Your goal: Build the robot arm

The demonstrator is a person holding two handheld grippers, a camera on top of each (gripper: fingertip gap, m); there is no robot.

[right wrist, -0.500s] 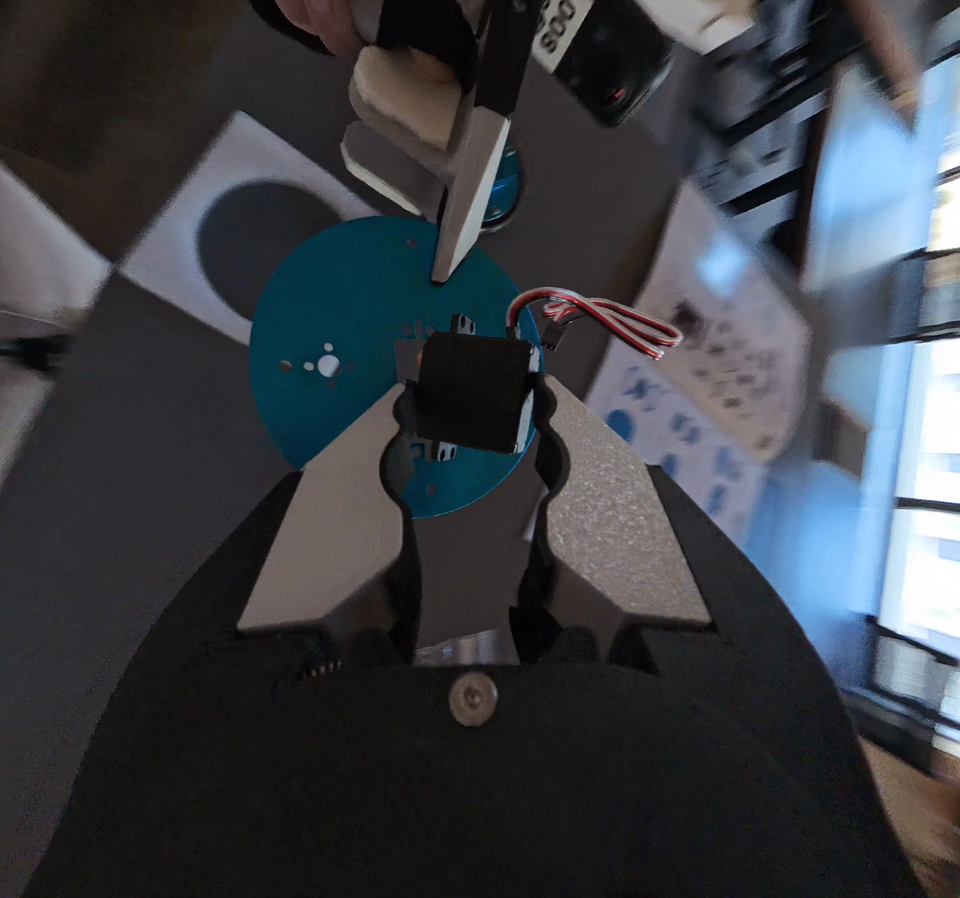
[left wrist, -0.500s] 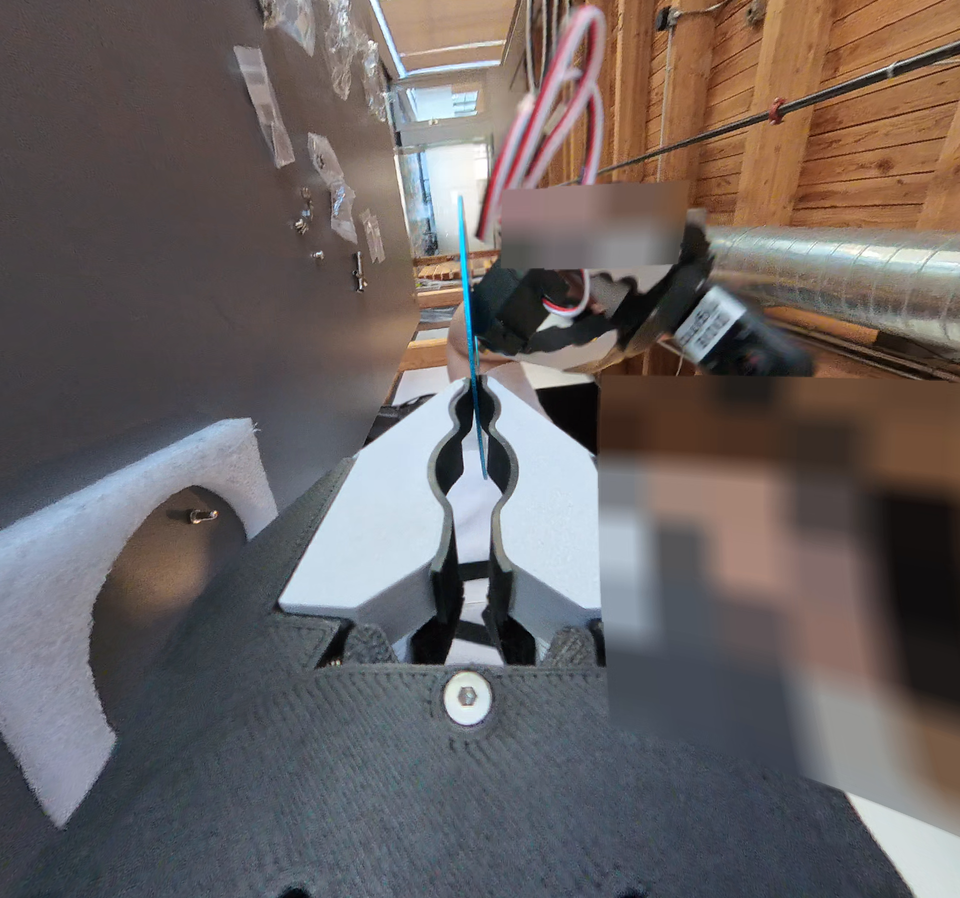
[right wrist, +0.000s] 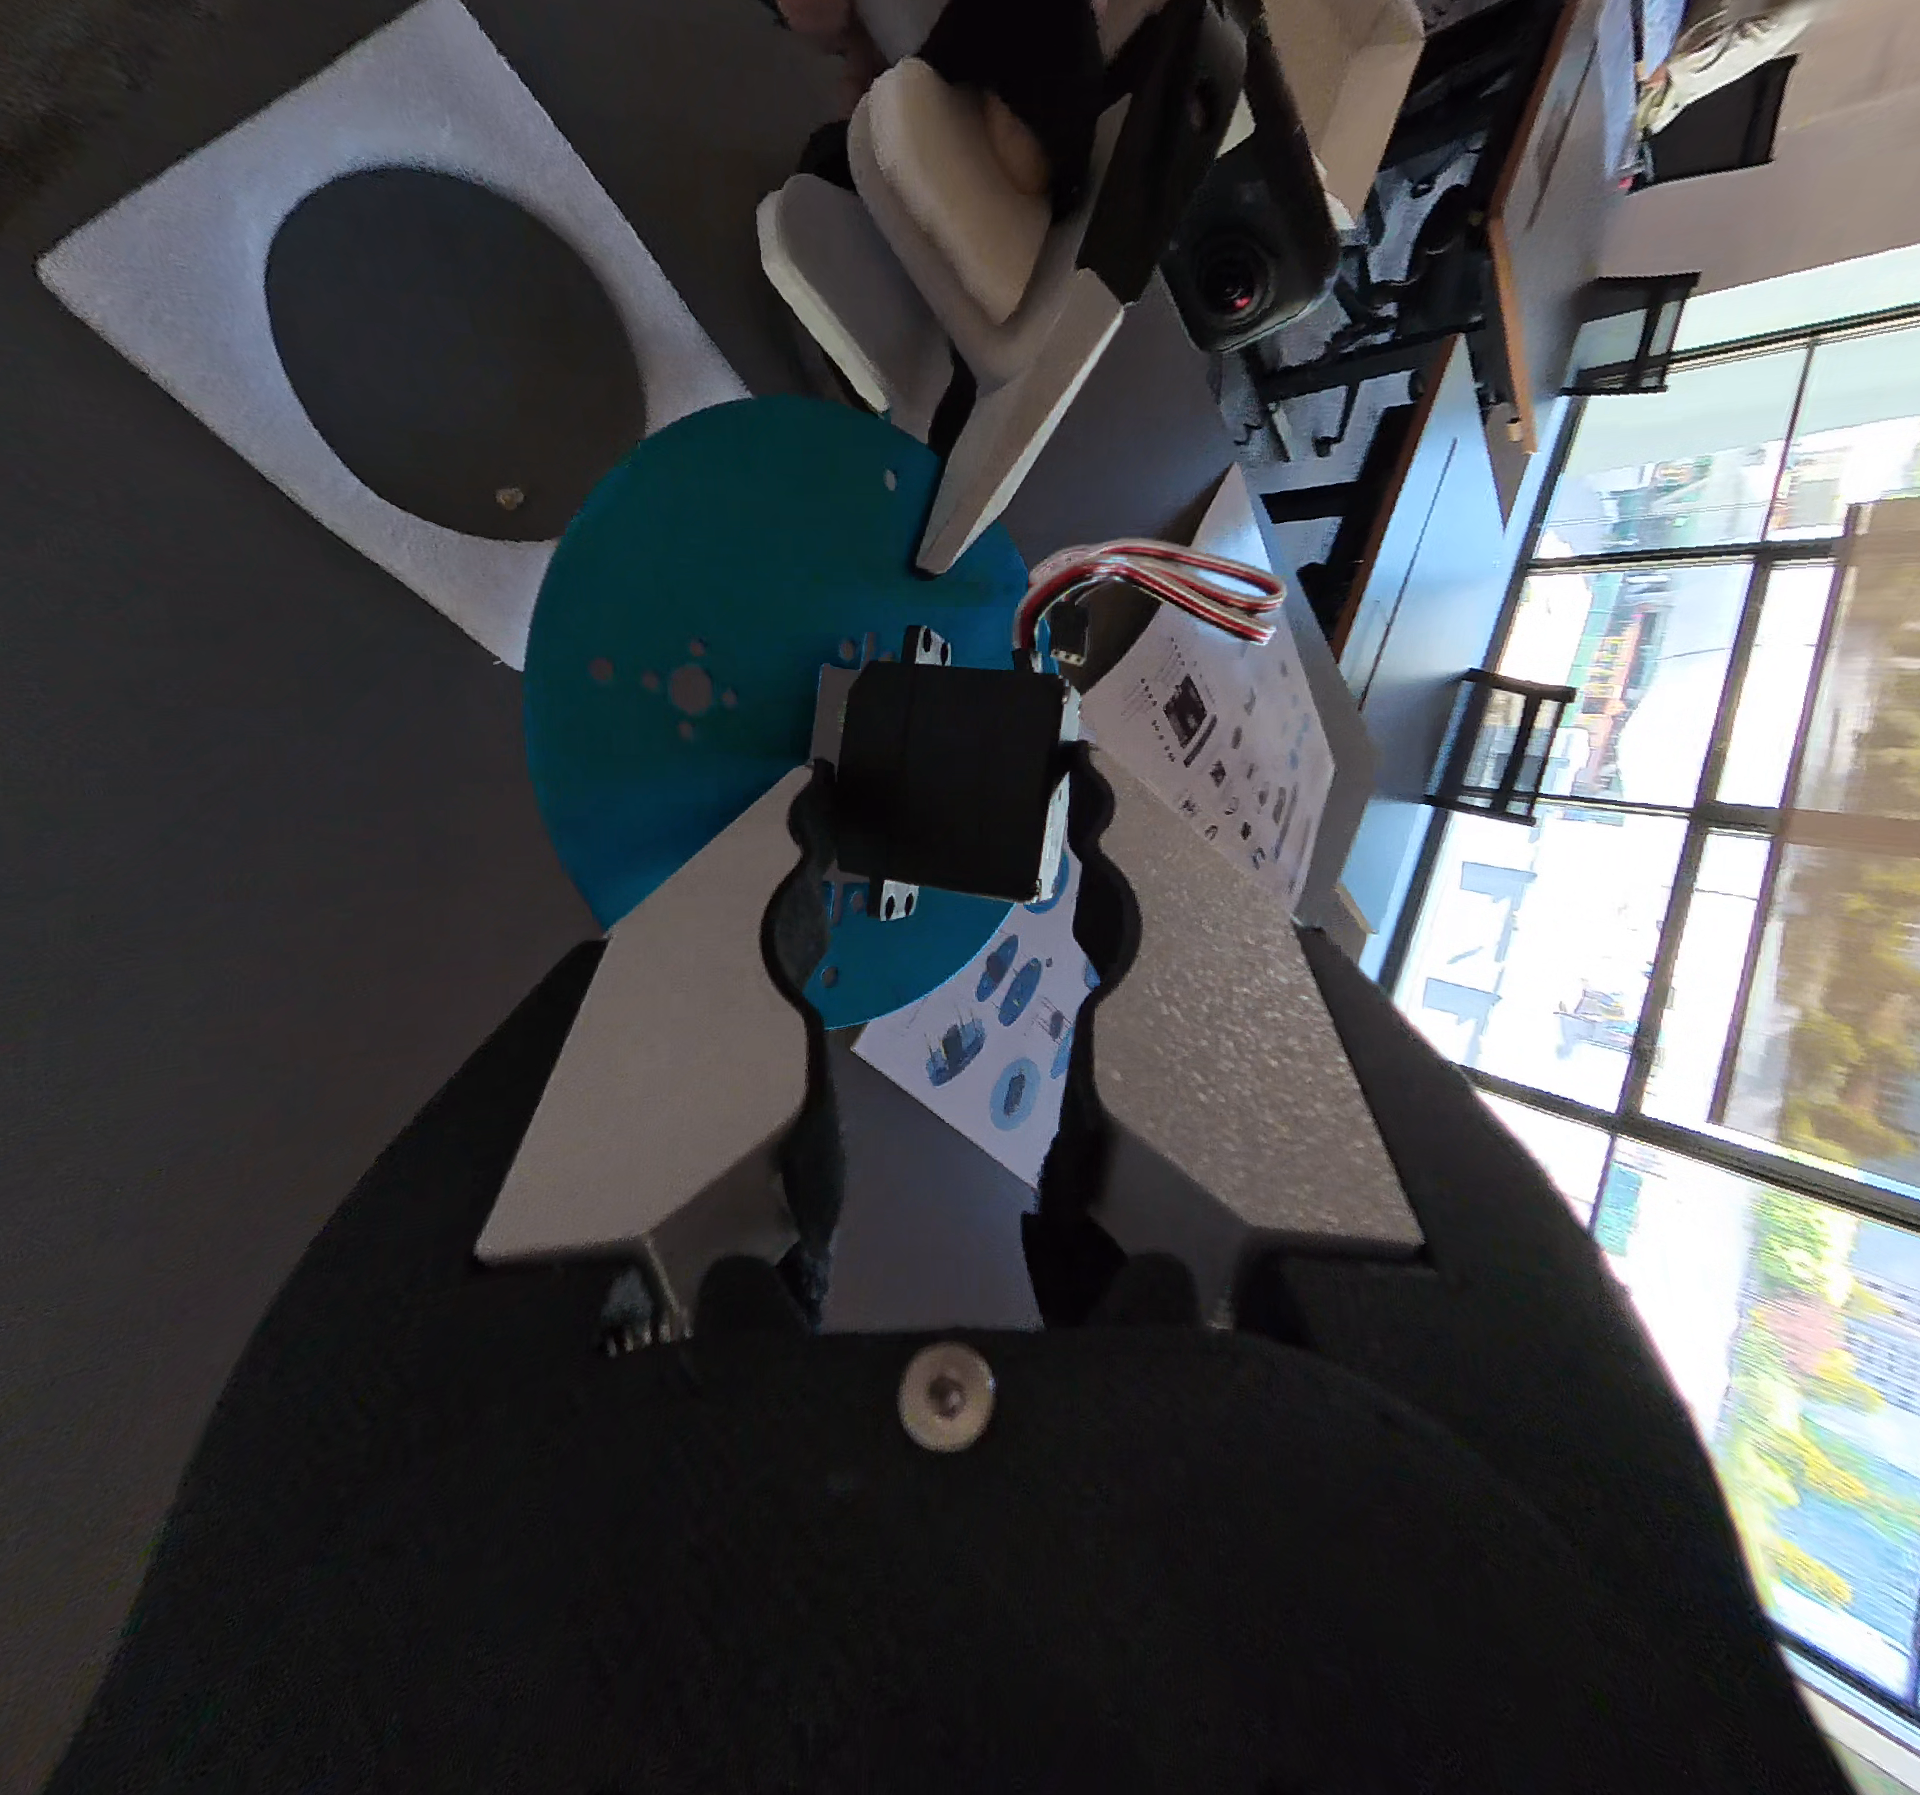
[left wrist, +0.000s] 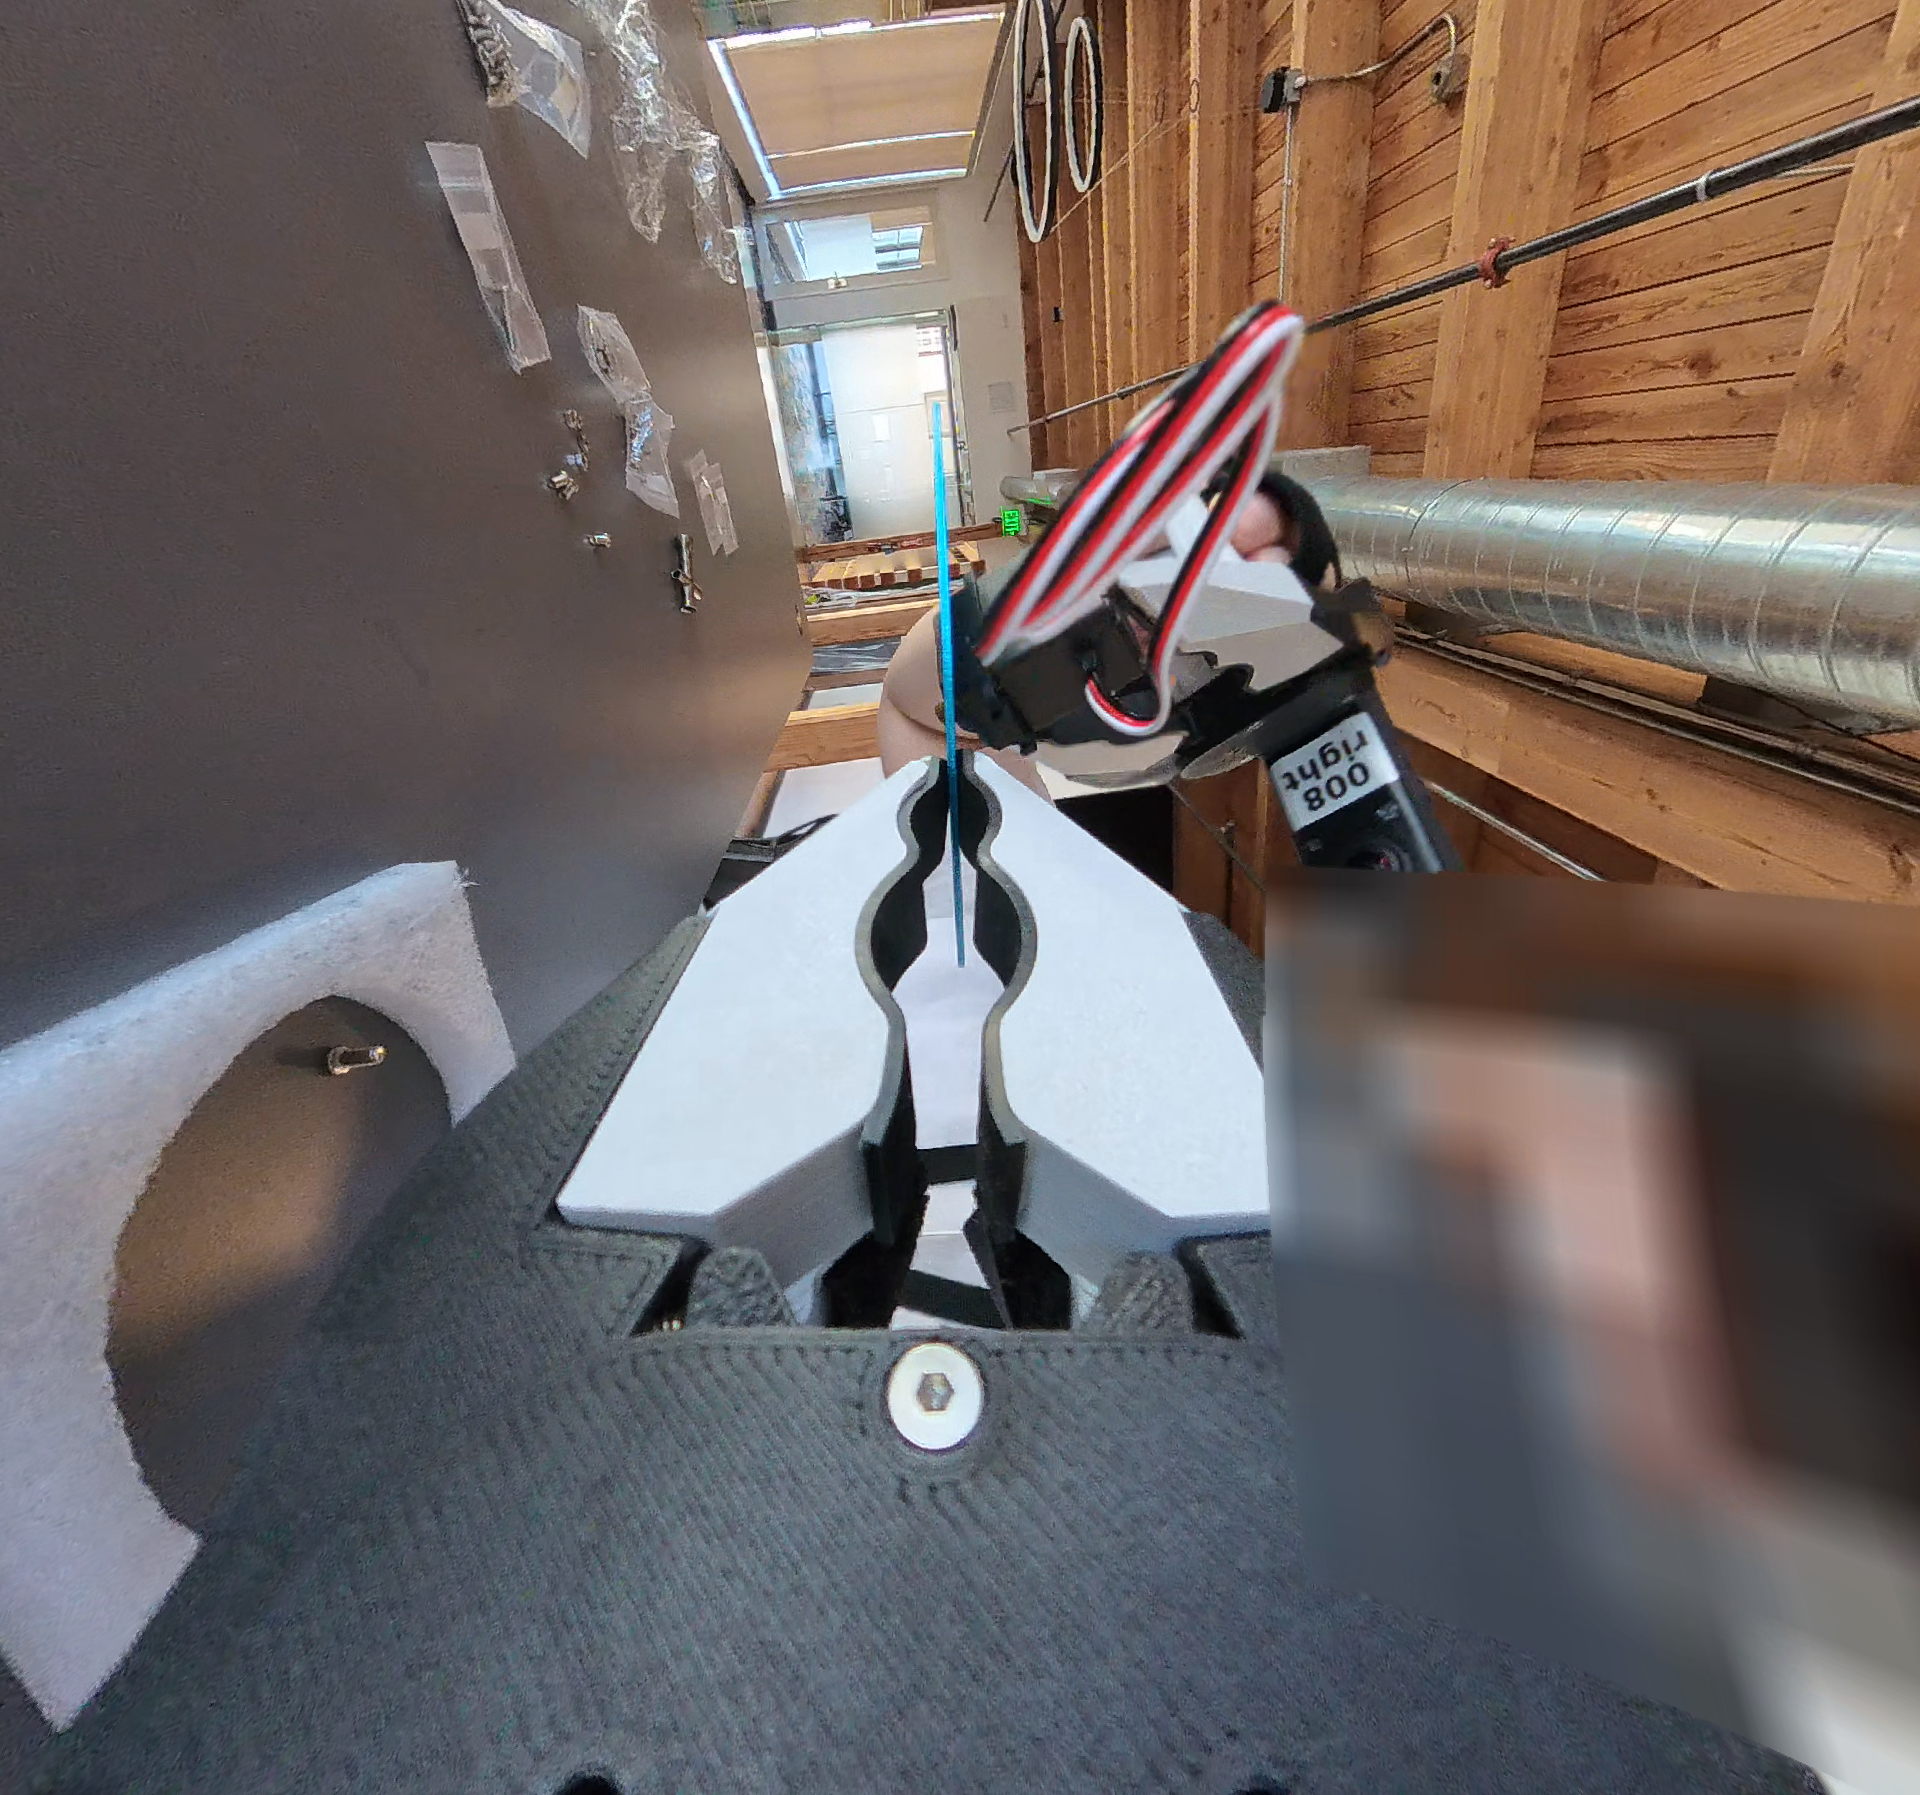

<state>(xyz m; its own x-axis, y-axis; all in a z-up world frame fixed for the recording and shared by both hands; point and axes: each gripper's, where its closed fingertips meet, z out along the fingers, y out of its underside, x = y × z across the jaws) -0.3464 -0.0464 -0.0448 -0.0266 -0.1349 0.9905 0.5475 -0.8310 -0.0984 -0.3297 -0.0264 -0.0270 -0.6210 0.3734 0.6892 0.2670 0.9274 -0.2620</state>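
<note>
My left gripper (left wrist: 953, 789) is shut on a thin round teal plate (left wrist: 945, 665), seen edge-on in the left wrist view. The plate's drilled face (right wrist: 727, 665) shows in the right wrist view, with the left gripper (right wrist: 940, 556) pinching its rim. My right gripper (right wrist: 951, 800) is shut on a black servo block (right wrist: 945, 779) and holds it against the plate's face. The servo's red, white and black wires (right wrist: 1164, 587) loop off to the right. The right gripper with the servo (left wrist: 1049, 675) and wire loop (left wrist: 1164, 498) also shows in the left wrist view, right of the plate.
A white foam sheet with a round cut-out (right wrist: 187, 291) lies on the dark tabletop (left wrist: 260, 498), with a small screw (left wrist: 353, 1056) in the hole. Clear bags of hardware (left wrist: 520, 62) and loose screws (left wrist: 566, 478) lie farther off. A printed sheet (right wrist: 1226, 758) lies by the table's edge. The grippers' ends are close to 4 cm from one another.
Both grippers have tilted and shifted while keeping their holds. The servo stays against the plate. In the right wrist view the plate and the left gripper now appear larger and closer.
</note>
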